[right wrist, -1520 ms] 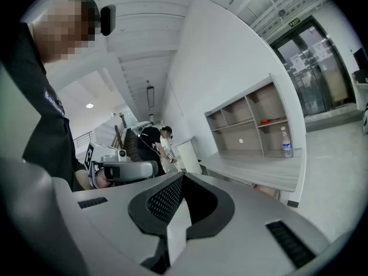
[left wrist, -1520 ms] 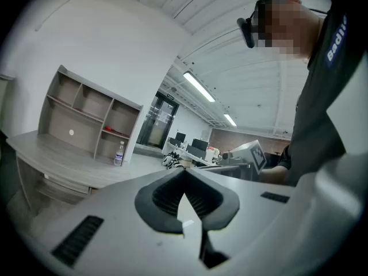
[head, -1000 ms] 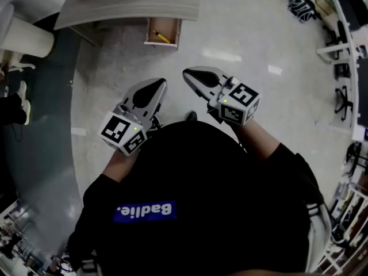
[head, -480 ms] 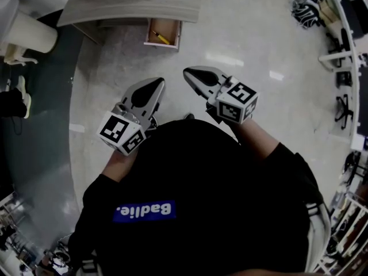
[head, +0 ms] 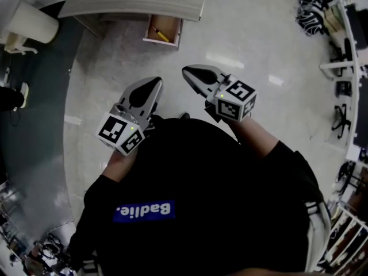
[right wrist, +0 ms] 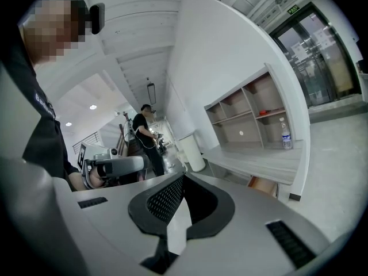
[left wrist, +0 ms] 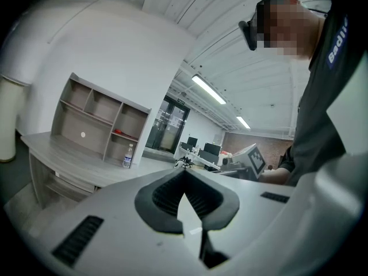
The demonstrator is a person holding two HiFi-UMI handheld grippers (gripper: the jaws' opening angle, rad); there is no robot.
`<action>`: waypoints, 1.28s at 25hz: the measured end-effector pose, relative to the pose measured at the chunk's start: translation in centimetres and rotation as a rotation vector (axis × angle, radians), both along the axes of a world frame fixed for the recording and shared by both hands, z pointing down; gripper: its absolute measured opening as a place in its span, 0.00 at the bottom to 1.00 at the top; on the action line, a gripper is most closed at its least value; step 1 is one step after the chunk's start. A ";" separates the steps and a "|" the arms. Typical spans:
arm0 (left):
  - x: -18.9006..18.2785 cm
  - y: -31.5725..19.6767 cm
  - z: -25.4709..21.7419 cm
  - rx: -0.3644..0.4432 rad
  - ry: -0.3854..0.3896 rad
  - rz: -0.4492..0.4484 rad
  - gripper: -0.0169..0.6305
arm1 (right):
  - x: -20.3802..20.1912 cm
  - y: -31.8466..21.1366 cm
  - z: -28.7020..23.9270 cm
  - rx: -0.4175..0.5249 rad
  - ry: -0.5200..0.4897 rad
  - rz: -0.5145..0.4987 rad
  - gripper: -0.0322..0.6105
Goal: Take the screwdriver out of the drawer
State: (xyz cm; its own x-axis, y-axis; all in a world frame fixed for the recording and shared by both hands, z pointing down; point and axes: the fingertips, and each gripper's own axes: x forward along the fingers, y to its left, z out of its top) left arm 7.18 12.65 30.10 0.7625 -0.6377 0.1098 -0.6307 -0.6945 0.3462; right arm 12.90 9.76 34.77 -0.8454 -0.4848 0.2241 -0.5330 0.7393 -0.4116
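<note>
A yellow-handled screwdriver (head: pixel 160 35) lies in the open wooden drawer (head: pixel 174 31) under the grey desk (head: pixel 138 3), far ahead of me on the floor side. Both grippers hang at chest height, well short of the drawer. My left gripper (head: pixel 154 83) is shut with nothing between its jaws; in the left gripper view its tips (left wrist: pixel 184 172) meet. My right gripper (head: pixel 187 72) is also shut and empty, its tips (right wrist: pixel 181 177) closed together. The open drawer (right wrist: pixel 263 186) shows past the right gripper's jaws, under the desk edge.
An open shelf unit (left wrist: pixel 98 125) with a water bottle (left wrist: pixel 126 155) stands on the desk. A white round bin (head: pixel 30 23) sits left of the desk. A person (right wrist: pixel 145 137) stands in the background. Chairs and desks (head: pixel 345 68) line the right side.
The head view has shifted slightly, so the desk and drawer sit a little higher in the frame. Both grippers have held nearly the same pose, still shut.
</note>
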 end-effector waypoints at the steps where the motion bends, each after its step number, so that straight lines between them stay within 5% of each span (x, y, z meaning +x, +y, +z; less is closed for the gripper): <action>1: -0.2 -0.2 0.0 0.000 0.003 -0.003 0.02 | -0.2 -0.3 0.1 -0.002 0.002 -0.001 0.10; 32: -13.7 -15.4 0.9 0.010 0.076 0.151 0.02 | -12.9 -15.0 0.2 -0.005 0.099 0.163 0.10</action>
State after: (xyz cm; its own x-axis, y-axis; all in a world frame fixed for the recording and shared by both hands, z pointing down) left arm -6.48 -2.79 30.98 0.8558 -0.5155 0.0421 -0.4906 -0.7832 0.3820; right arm -0.03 -5.23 34.93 -0.7293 -0.6124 0.3052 -0.6839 0.6377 -0.3545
